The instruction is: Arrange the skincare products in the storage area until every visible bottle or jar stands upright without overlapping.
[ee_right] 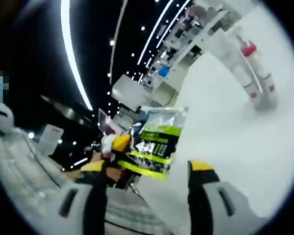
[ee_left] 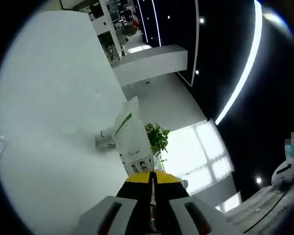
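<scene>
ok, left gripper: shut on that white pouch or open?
Shut on the white pouch: left gripper yellow tips meet, pinching its lower edge.

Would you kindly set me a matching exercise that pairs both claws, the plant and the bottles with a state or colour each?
Things:
1. left claw
2. right claw
3. bottles
4. plant

States or colours:
a. green leaves
b. open
c. white with red parts
d. shut on the packet

Pairs: 1-d, 2-b, 3-c, 4-a
</scene>
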